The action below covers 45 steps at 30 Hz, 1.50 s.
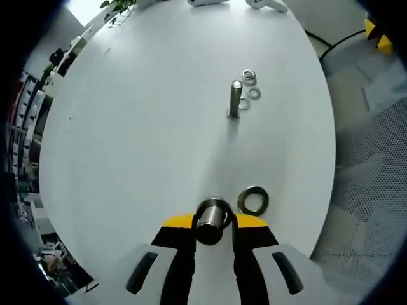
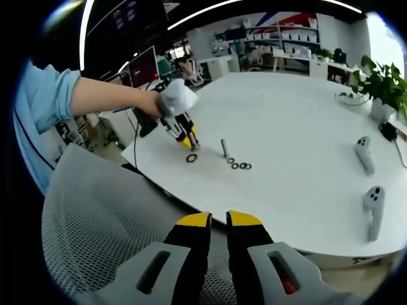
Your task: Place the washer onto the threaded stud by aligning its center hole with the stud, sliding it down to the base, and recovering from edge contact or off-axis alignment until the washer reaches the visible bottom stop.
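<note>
While left gripper (image 1: pixel 213 232) clamps a metal stud (image 1: pixel 212 219), big washer (image 1: pixel 253 200) lies flat on table (image 1: pixel 140 146) just beside; thin, stiff, slippery, so pinch its rim. Right gripper (image 2: pixel 218 223) jaws nearly shut, empty.

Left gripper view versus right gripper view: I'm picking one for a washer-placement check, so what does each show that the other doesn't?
Left gripper view: close up, its own jaws clamp a threaded stud, with a large washer flat beside it.

Right gripper view: the person's hand on the left gripper, two white controllers, a mesh chair back, and the right gripper away from the parts.

Both: the white table, upright stud and small washers.
</note>
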Tool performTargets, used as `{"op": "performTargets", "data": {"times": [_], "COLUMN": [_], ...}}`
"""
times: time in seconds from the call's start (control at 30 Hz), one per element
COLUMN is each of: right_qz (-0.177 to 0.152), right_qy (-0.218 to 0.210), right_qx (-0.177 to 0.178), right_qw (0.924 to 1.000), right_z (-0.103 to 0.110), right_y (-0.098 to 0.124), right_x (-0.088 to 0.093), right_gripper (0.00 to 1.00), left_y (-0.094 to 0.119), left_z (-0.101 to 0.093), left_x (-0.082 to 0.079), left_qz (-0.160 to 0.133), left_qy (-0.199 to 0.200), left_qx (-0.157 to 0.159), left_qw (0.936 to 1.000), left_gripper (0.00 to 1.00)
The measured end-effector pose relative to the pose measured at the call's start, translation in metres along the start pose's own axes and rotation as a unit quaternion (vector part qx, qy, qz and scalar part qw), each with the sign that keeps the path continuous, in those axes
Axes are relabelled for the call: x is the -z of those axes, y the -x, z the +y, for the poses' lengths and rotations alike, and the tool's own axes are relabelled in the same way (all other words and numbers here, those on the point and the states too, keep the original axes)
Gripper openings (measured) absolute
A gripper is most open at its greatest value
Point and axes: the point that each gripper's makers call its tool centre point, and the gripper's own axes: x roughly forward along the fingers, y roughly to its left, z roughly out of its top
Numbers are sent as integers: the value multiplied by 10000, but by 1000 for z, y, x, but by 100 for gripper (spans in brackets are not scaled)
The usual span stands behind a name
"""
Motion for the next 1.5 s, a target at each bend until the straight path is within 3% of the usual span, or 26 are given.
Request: {"op": "performTargets", "data": {"times": [0.27, 0.4, 0.53, 0.63, 0.77, 0.87, 1.1, 1.3, 1.5], "right_qz": [-9, -12, -65, -133, -378, -389, -529, -431, -463], "right_qy": [16, 57, 45, 60, -9, 35, 122, 177, 155], "right_qx": [-23, -72, -73, -74, 10, -39, -139, -298, -306], "right_qw": [10000, 10000, 9999, 9999, 9993, 9992, 9984, 9985, 9983], "right_z": [1, 2, 3, 3, 1, 2, 6, 11, 11], "right_y": [0, 0, 0, 0, 3, 2, 3, 4, 4], "right_x": [0, 0, -2, -4, -10, -11, -16, -12, -13], "right_gripper": [12, 12, 12, 12, 13, 13, 13, 13, 14], "left_y": [-4, 4, 22, 37, 60, 72, 90, 88, 81], "left_z": [2, 6, 7, -3, -23, -34, -49, -61, -73], "left_x": [4, 7, 12, 22, 27, 40, 51, 42, 27], "left_qz": [19, -113, -439, -541, -948, -1000, -1128, -1202, -1155], "left_qy": [198, 210, 623, 788, 1219, 1405, 1813, 2016, 1922], "left_qx": [9, -114, -321, -373, -422, -531, -688, -608, -461], "left_qw": [9998, 9997, 9966, 9947, 9871, 9836, 9745, 9702, 9734], "left_gripper": [21, 30, 33, 33, 28, 30, 30, 30, 31]}}
